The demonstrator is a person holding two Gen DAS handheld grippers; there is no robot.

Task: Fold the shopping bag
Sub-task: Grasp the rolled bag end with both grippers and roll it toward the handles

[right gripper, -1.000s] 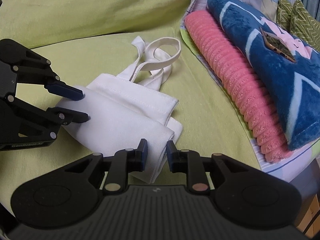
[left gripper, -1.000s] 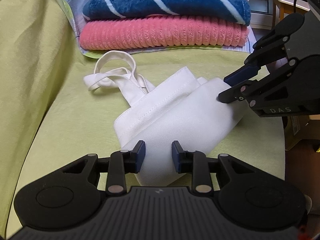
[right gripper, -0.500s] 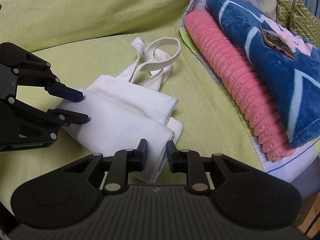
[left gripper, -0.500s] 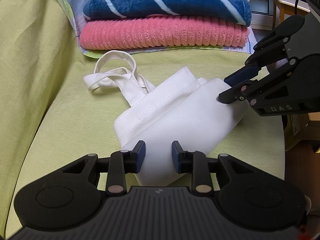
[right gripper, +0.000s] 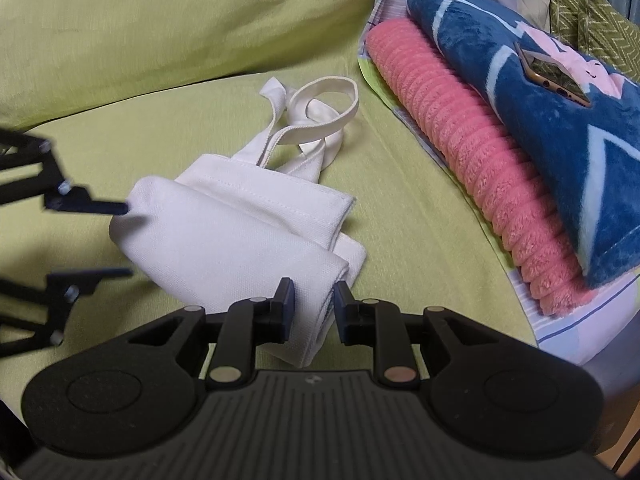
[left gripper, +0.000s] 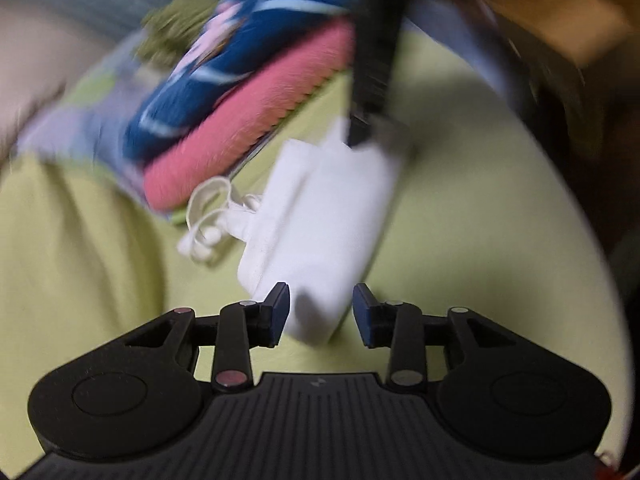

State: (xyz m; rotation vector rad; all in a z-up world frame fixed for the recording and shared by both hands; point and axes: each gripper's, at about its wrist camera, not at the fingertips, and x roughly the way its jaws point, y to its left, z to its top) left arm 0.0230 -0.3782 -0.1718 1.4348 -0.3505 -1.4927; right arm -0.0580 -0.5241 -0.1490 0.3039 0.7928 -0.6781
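Right hand-held gripper point(right gripper: 314, 306) pinching folded white shopping bag point(right gripper: 240, 236); left hand-held gripper point(left gripper: 320, 312) spread, handles point(right gripper: 316, 120) loose.

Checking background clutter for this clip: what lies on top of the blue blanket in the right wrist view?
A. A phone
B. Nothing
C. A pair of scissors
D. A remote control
A: a gold-edged phone lies flat on the blue blanket, which is stacked on the pink blanket.

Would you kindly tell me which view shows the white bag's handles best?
The right wrist view: the white canvas bag's looped handles lie sharp and unobstructed on the green cushion. The left wrist view is motion-blurred, showing them only as smeared loops.
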